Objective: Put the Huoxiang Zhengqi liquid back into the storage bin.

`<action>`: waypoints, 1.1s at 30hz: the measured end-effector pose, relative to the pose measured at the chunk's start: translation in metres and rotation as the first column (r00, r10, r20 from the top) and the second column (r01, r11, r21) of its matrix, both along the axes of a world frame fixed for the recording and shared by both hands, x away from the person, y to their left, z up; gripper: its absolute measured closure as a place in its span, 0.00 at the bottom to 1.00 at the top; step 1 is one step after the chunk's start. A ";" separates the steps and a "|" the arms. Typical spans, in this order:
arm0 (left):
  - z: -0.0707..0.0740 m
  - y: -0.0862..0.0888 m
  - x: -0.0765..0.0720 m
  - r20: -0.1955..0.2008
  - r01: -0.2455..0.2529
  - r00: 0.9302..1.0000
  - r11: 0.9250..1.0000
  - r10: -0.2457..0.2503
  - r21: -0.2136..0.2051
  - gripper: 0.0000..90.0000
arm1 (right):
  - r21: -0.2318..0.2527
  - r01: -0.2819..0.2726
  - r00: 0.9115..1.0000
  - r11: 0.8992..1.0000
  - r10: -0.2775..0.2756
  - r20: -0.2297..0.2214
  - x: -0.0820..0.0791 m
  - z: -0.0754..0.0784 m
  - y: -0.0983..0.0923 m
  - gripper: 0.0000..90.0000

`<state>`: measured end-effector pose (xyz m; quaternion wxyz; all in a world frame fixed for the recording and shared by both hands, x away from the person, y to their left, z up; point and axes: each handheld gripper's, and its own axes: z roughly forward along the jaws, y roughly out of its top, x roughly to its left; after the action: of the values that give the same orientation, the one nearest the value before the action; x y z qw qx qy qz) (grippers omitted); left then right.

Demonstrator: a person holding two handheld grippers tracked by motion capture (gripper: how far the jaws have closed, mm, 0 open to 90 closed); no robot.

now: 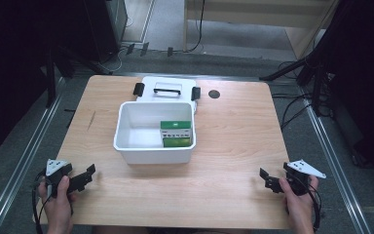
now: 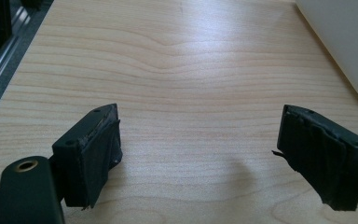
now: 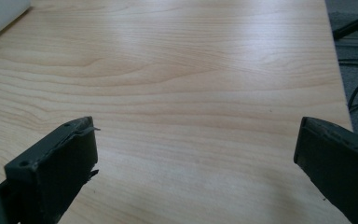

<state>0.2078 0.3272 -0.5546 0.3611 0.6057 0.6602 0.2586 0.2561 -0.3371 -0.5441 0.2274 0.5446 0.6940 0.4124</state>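
Resting at the near corners of the tabletop, the left gripper and right gripper both gape wide, grasping nothing. The white box sits mid-table holding green packets, its lid lying behind at the far edge. Likely nothing has begun; next probably calls for reaching toward the lid.

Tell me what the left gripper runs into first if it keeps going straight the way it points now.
Probably nothing soon: the left gripper, jaws open, faces bare wooden table. The white bin sits off to the right of its line, so it would likely pass beside it, though depth is hard to judge.
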 end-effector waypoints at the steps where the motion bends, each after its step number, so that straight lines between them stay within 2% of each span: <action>1: 0.000 0.000 0.000 0.000 0.000 1.000 1.000 0.000 0.000 0.16 | 0.000 0.001 1.000 1.000 -0.001 0.003 -0.002 0.000 -0.002 0.00; 8: 0.000 0.000 -0.001 0.004 0.002 1.000 1.000 -0.002 0.002 0.16 | -0.004 0.019 0.999 1.000 -0.018 0.027 -0.017 -0.003 -0.008 0.00; 17: 0.000 0.000 0.000 0.000 0.004 1.000 1.000 -0.004 0.002 0.16 | 0.045 0.052 0.997 0.998 -0.055 0.054 -0.030 -0.003 -0.015 0.00; 20: 0.000 0.000 0.000 0.001 0.005 1.000 1.000 -0.005 0.000 0.16 | 0.006 0.059 0.997 0.998 -0.059 0.044 -0.032 -0.003 -0.013 0.00; 22: 0.000 -0.001 0.000 0.001 0.005 1.000 1.000 -0.005 0.003 0.16 | 0.001 0.049 0.997 0.999 -0.049 0.053 -0.033 -0.003 -0.013 0.00; 33: 0.000 -0.002 0.000 0.000 0.002 1.000 1.000 -0.002 0.005 0.16 | 0.031 0.049 0.998 0.998 -0.051 0.046 -0.030 -0.003 -0.017 0.00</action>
<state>0.2081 0.3255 -0.5547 0.3597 0.6074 0.6589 0.2599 0.2260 -0.3536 -0.5470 0.2457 0.5553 0.6683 0.4296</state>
